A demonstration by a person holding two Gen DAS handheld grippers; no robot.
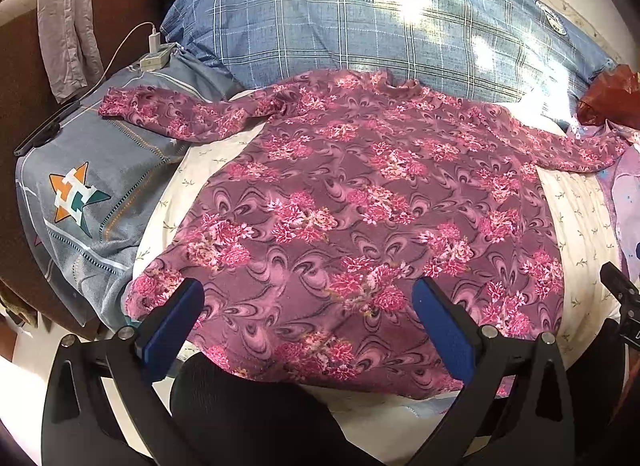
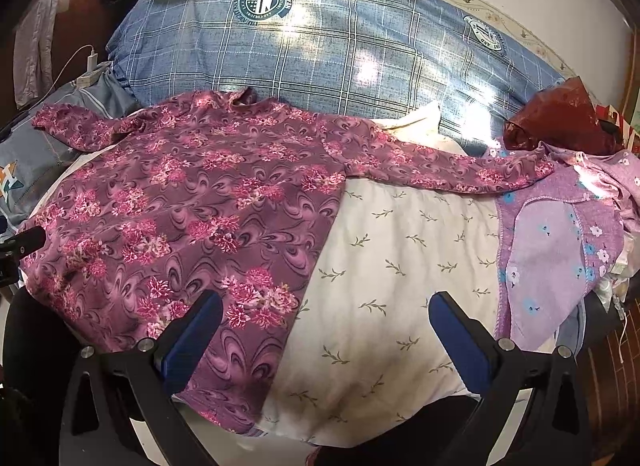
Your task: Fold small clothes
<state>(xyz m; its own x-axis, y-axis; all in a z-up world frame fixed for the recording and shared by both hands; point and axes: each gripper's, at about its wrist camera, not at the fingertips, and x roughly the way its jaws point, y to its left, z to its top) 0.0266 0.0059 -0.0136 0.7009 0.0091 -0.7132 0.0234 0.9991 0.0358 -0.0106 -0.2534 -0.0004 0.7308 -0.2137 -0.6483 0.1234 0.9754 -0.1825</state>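
Observation:
A purple long-sleeved top with pink flowers (image 1: 360,201) lies spread flat on a white leaf-print bed cover (image 2: 400,266), both sleeves stretched out sideways, collar toward the far pillows. My left gripper (image 1: 308,318) hovers open over the top's near hem, nothing between its blue pads. My right gripper (image 2: 326,334) is open too, its left finger (image 2: 192,338) above the top's (image 2: 192,201) right hem corner, its right finger over bare bed cover. The right sleeve's cuff (image 2: 532,169) reaches a lilac garment.
A big blue plaid pillow (image 1: 360,17) lies behind the top. A grey-blue cloth with a star logo (image 1: 80,193) is at left, with a charger and cable (image 1: 154,53). A lilac flowered garment (image 2: 560,234) and a red bag (image 2: 560,117) lie at right.

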